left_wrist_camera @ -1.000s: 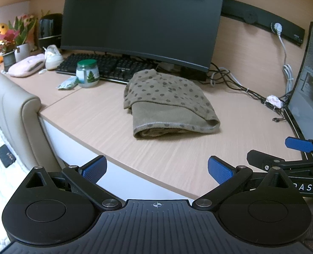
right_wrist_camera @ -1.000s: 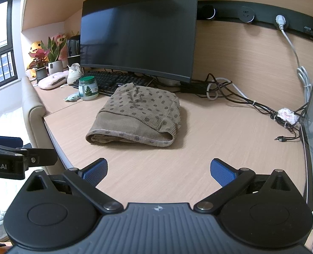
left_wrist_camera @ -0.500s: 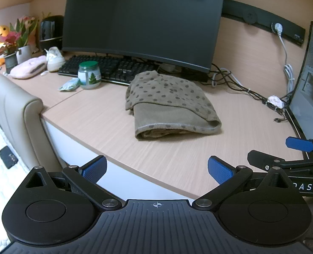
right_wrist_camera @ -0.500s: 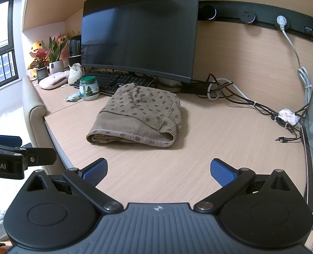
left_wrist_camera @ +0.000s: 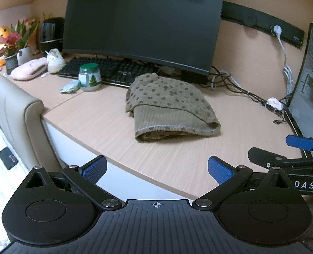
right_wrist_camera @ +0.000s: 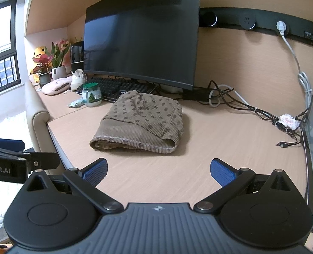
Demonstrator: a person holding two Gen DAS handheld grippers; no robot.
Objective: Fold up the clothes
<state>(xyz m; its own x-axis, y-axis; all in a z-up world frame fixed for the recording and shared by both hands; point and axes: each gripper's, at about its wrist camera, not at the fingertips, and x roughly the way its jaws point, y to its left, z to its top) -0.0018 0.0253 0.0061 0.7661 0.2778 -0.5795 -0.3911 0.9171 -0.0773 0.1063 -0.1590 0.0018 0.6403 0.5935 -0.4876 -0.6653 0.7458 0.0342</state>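
Note:
A tan corduroy garment with dark dots [left_wrist_camera: 171,108] [right_wrist_camera: 141,120] lies folded in a compact bundle on the wooden desk [left_wrist_camera: 105,124], its hem facing me. My left gripper [left_wrist_camera: 156,170] hangs open near the desk's front edge, well short of the garment, nothing between its blue pads. My right gripper [right_wrist_camera: 158,171] is also open and empty, over the desk in front of the bundle. The right gripper's fingers [left_wrist_camera: 298,142] show at the right edge of the left wrist view.
Behind the garment stand a dark monitor [left_wrist_camera: 143,25], a black keyboard [left_wrist_camera: 109,69] and a green-lidded jar [left_wrist_camera: 89,80]. Tangled cables [right_wrist_camera: 251,108] run along the right toward a second screen [left_wrist_camera: 309,89]. A beige padded chair back [left_wrist_camera: 10,110] borders the desk's left side.
Both grippers have drifted slightly; the garment sits a little lower and more to the right in the left wrist view. Both stay open, and the garment has not moved on the desk.

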